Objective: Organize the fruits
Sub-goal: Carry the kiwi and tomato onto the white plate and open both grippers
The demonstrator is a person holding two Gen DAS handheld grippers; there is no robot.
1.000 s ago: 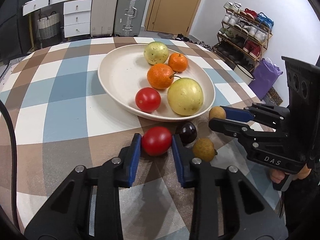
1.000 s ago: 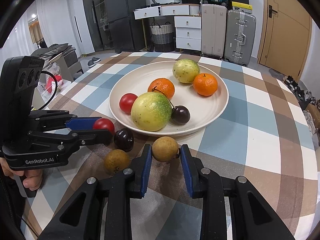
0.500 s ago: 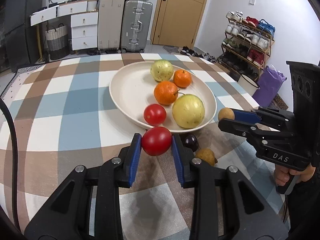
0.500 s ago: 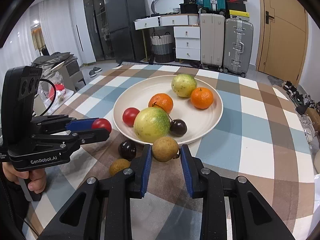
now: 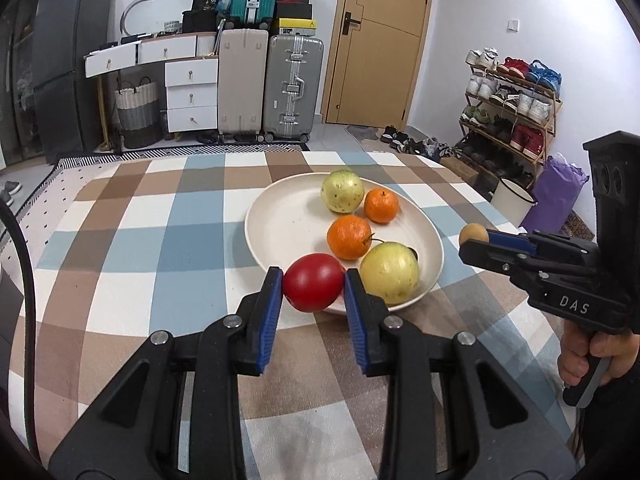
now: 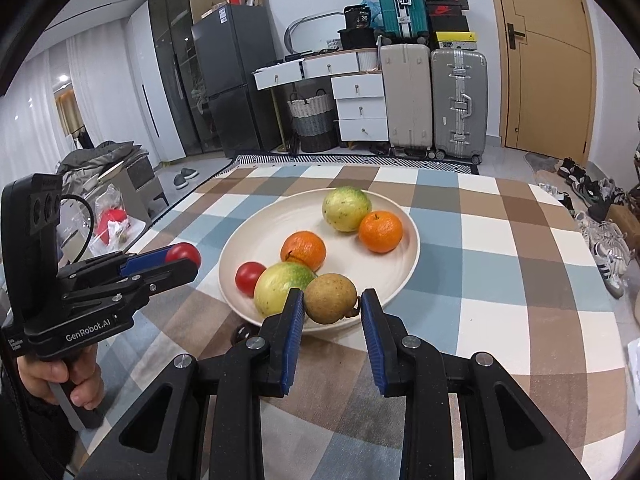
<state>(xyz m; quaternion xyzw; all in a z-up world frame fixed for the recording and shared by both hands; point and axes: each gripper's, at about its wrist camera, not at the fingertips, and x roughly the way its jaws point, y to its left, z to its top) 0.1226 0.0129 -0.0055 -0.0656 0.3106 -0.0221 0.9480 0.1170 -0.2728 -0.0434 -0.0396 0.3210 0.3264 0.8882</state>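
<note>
My left gripper (image 5: 314, 286) is shut on a red tomato (image 5: 313, 282) and holds it in the air near the front rim of the cream plate (image 5: 280, 216). My right gripper (image 6: 330, 302) is shut on a small brown fruit (image 6: 330, 298), held above the table by the plate's (image 6: 256, 240) near rim. On the plate lie two oranges (image 5: 349, 237), two yellow-green fruits (image 5: 389, 273) and another red tomato (image 6: 249, 276). In the left wrist view the right gripper (image 5: 474, 242) shows at the right. In the right wrist view the left gripper (image 6: 182, 260) shows at the left.
The table has a checked cloth (image 5: 160, 240). A dark round fruit (image 6: 241, 334) lies on the cloth under the plate's near rim. Suitcases (image 5: 294, 88), white drawers (image 5: 192, 96) and a shoe rack (image 5: 512, 112) stand beyond the table.
Both grippers have lifted off the table with their fruits, the tomato and the brown fruit, and now sit higher and further back from the plate.
</note>
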